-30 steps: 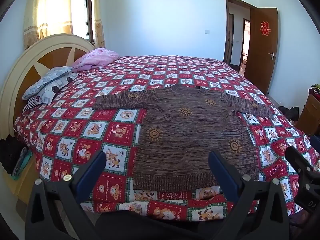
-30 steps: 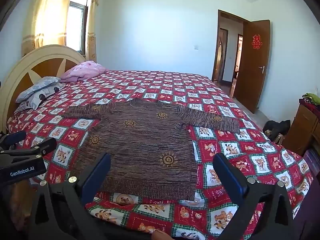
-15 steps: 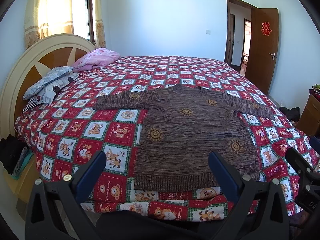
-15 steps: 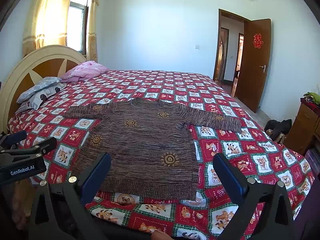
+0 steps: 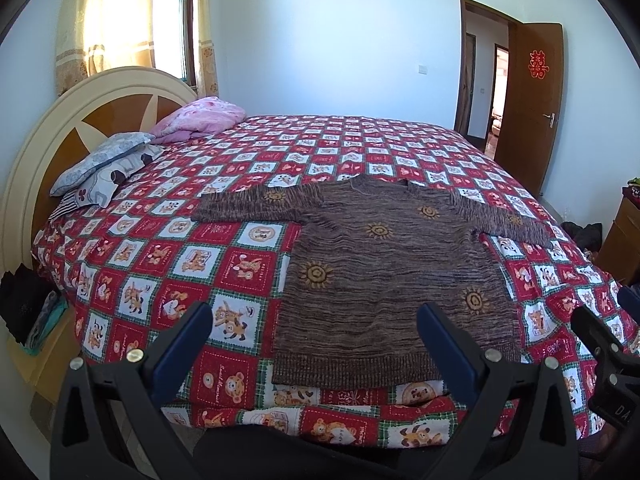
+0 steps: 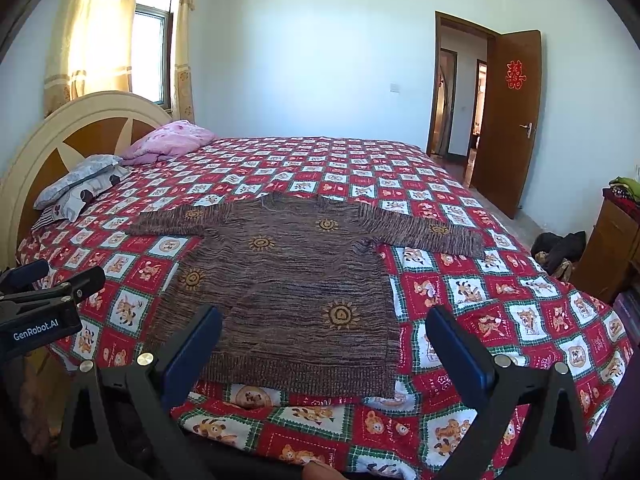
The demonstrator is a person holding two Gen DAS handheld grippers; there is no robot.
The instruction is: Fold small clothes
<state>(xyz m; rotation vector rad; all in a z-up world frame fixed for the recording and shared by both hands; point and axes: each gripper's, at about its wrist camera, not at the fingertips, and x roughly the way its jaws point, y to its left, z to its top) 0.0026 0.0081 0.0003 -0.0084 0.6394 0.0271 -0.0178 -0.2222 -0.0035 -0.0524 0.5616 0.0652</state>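
Grippers, your left gripper [image 5: 314,326] and right gripper [image 6: 324,330], both spread wide, barely shift; brown sweater [image 5: 384,280] at 12 o'clock lies flat, unfolded, untouched.

A wide bed [image 5: 168,264] fills the room, covered by a red, white and green checked quilt [image 6: 360,168] printed with cartoon bears. At its head stands a rounded cream headboard [image 5: 52,128] with orange-brown panels. Against it lie a grey patterned pillow [image 5: 96,160] and a pink one [image 5: 200,118] (the pink one nearer the window [image 6: 150,56]). Yellow curtains [image 5: 104,24] hang there. A brown wooden door [image 6: 512,120] stands open, a red paper ornament [image 6: 515,75] stuck on it.
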